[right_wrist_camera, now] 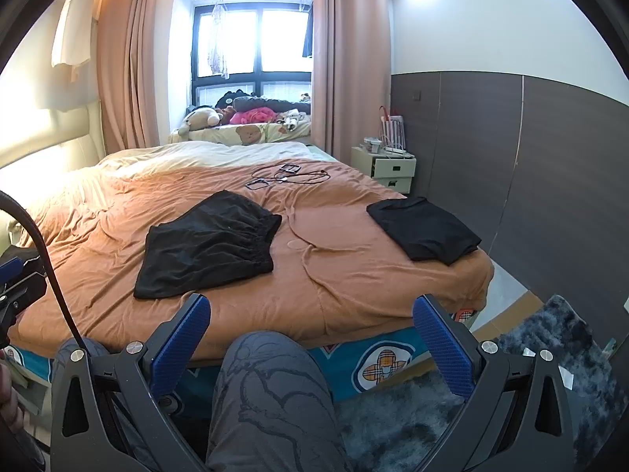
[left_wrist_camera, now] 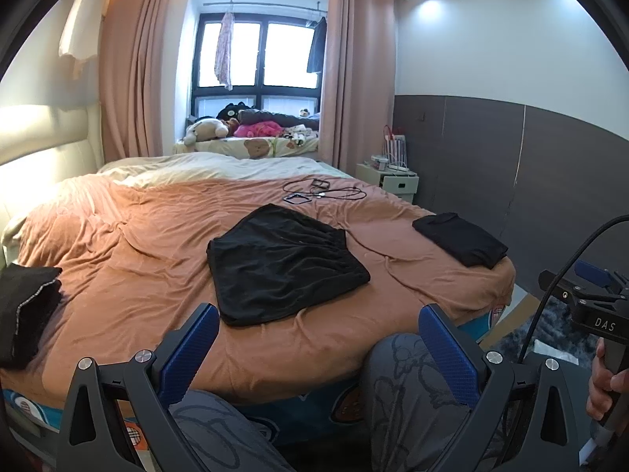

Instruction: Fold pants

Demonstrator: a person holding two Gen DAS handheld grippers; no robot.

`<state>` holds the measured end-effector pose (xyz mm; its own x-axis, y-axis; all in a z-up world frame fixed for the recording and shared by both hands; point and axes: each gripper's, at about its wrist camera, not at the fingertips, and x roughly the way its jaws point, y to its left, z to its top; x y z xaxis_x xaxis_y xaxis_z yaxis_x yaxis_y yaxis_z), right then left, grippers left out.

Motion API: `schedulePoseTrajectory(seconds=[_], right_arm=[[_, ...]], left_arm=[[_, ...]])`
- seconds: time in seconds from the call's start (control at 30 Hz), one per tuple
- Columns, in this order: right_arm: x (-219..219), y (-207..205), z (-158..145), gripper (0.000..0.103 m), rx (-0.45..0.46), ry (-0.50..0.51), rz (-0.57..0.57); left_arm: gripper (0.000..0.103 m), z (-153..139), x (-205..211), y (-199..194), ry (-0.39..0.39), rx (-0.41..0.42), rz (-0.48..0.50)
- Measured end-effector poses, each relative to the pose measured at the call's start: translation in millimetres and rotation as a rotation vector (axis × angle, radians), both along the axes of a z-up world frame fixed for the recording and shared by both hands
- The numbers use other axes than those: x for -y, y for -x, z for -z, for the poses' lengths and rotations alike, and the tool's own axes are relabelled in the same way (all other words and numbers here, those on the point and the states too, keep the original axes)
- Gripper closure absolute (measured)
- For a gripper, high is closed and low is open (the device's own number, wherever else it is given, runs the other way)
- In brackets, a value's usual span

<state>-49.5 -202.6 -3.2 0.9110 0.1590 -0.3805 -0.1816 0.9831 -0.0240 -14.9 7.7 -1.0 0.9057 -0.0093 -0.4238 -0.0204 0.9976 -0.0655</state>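
Pants: black pair (left_wrist_camera: 283,263), lying flat on bed, mid-surface toward the near edge; elastic waistband on the right side, bunched. Looks already folded over at least once, can't confirm.
Bed: orange-brown cover (left_wrist_camera: 118,244), wrinkled; cream bedding behind it toward window.
L gripper: (left_wrist_camera: 318,350) fingers spread wide, nothing between them; held off the near bed edge, above person's knees, not touching pants. Blue pads (left_wrist_camera: 188,350) visible.
R gripper: (right_wrist_camera: 310,344) fingers likewise wide apart, empty; over person's leg at bed edge, apart from pants. Also seen at right in left wrist view, hand on its handle.
2nd garment: black folded item (left_wrist_camera: 460,244) near right-hand corner of bed, well apart from pants.
3rd garment: dark folded item w/ pale trim (left_wrist_camera: 27,306) at left near edge of bed.
Cables: black cords + small devices (left_wrist_camera: 318,192) on cover beyond pants.
Nightstand: white unit (right_wrist_camera: 387,167) beside bed by dark wall panel.
Floor: grey shaggy rug (right_wrist_camera: 550,354) at right of bed.
Window: sill w/ plush toys (left_wrist_camera: 208,128), clothes hanging on rail above.
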Motion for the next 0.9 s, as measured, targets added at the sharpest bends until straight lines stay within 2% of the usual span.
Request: schedulePoseTrajectory(seconds=[0.9], right_arm=[[-1.9,0.2,1.4,0.000,-0.010,-0.009,0.012]], left_arm=[[0.001,0.8,6.5,2.4,-0.009,0.004,0.004]])
